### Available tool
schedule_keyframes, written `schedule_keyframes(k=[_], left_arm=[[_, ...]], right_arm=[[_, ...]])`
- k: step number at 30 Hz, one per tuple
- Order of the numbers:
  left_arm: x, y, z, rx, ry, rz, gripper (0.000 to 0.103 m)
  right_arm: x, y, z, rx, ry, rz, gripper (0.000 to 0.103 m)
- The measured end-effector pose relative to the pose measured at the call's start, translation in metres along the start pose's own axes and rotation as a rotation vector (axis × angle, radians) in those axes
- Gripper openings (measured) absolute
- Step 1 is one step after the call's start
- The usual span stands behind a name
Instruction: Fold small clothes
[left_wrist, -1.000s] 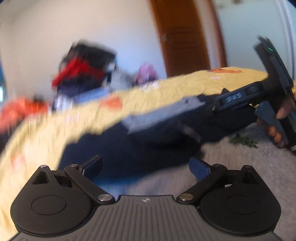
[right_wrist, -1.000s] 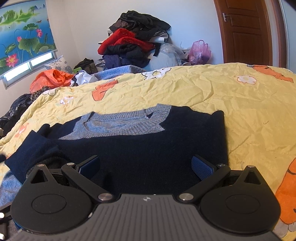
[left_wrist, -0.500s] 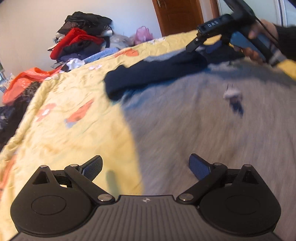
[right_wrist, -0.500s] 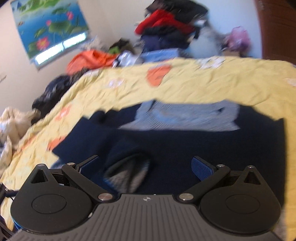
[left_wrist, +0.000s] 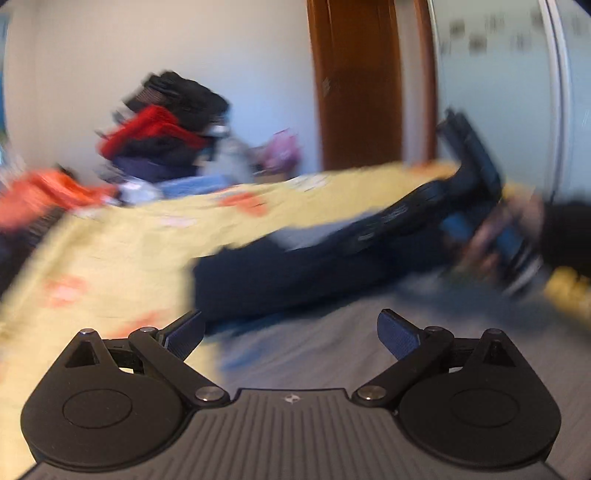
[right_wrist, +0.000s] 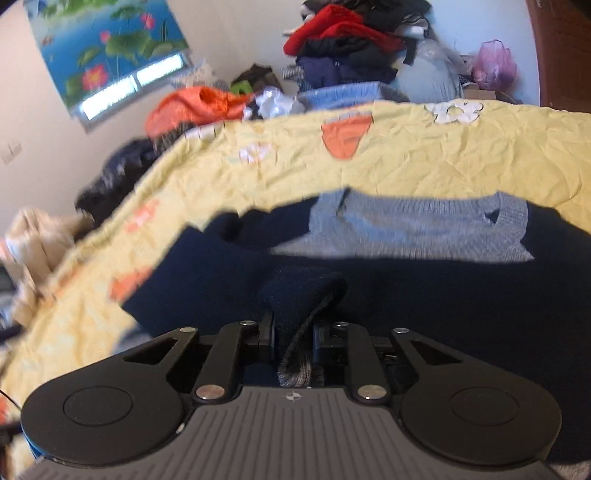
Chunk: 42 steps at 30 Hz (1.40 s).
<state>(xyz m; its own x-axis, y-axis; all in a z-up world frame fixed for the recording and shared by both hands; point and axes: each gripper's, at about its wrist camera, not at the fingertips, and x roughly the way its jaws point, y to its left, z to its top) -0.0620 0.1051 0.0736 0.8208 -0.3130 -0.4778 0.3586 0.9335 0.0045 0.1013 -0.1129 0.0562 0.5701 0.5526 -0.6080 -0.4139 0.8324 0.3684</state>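
The left gripper (left_wrist: 290, 330) hangs spread wide over grey cloth (left_wrist: 332, 354), bare yellow bedspread (left_wrist: 110, 251) to its left. The right gripper (right_wrist: 293, 338) pinches a sleeve cuff (right_wrist: 299, 295) of the navy sweater (right_wrist: 443, 295) lying flat ahead on the bed, whose left edge (right_wrist: 85, 291) is near. No writing is legible.

The sweater (right_wrist: 424, 291) is navy with a grey ribbed collar. The bedspread (right_wrist: 424, 155) is pale yellow, printed with orange and white shapes. The poster (right_wrist: 107, 48) shows pink lotus flowers and green leaves on blue. The door (left_wrist: 356, 85) is brown.
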Motion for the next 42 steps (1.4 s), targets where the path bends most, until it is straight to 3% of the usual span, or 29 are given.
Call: schedule_keyframes(k=[3, 7, 8, 10, 15, 18, 24, 26, 28, 30, 32, 34, 36, 41, 42], left_arm=[[0.043, -0.004, 0.001, -0.109, 0.042, -0.069, 0.101], [0.088, 0.004, -0.02, -0.172, 0.122, 0.013, 0.101], [0.098, 0.008, -0.028, -0.196, 0.178, 0.045, 0.101], [0.092, 0.012, -0.027, -0.21, 0.141, 0.04, 0.103], [0.095, 0.01, -0.03, -0.192, 0.17, 0.051, 0.103], [0.094, 0.01, -0.031, -0.196, 0.168, 0.053, 0.103], [0.097, 0.005, -0.029, -0.183, 0.174, 0.062, 0.103], [0.097, 0.005, -0.029, -0.184, 0.174, 0.063, 0.103], [0.096, 0.005, -0.029, -0.187, 0.172, 0.062, 0.103], [0.096, 0.005, -0.029, -0.189, 0.171, 0.062, 0.103], [0.096, 0.005, -0.029, -0.189, 0.172, 0.064, 0.103], [0.097, 0.005, -0.029, -0.185, 0.174, 0.067, 0.103], [0.097, 0.005, -0.029, -0.184, 0.175, 0.068, 0.103], [0.096, 0.007, -0.029, -0.194, 0.171, 0.065, 0.103], [0.096, 0.007, -0.029, -0.194, 0.171, 0.064, 0.103]], right_arm=[[-0.02, -0.005, 0.016, 0.044, -0.075, 0.039, 0.02], [-0.058, -0.021, 0.038, 0.047, -0.152, 0.04, 0.019], [-0.066, -0.028, 0.04, 0.037, -0.155, 0.023, 0.019], [-0.077, -0.048, 0.039, 0.022, -0.149, -0.047, 0.019], [-0.101, -0.104, 0.022, 0.087, -0.151, -0.197, 0.019], [-0.103, -0.127, 0.008, 0.166, -0.138, -0.219, 0.019], [-0.083, -0.129, -0.002, 0.153, -0.086, -0.255, 0.02], [-0.076, -0.131, -0.002, 0.155, -0.064, -0.301, 0.032], [-0.08, -0.129, -0.003, 0.153, -0.104, -0.398, 0.061], [-0.095, -0.114, -0.004, 0.122, -0.24, -0.481, 0.063], [-0.101, -0.091, -0.006, 0.059, -0.31, -0.407, 0.063], [-0.092, -0.066, -0.007, -0.038, -0.29, -0.329, 0.064], [-0.071, -0.051, -0.008, -0.119, -0.233, -0.308, 0.064], [-0.021, -0.084, -0.019, -0.026, -0.098, -0.353, 0.062], [-0.024, -0.088, -0.029, -0.054, -0.154, -0.329, 0.061]])
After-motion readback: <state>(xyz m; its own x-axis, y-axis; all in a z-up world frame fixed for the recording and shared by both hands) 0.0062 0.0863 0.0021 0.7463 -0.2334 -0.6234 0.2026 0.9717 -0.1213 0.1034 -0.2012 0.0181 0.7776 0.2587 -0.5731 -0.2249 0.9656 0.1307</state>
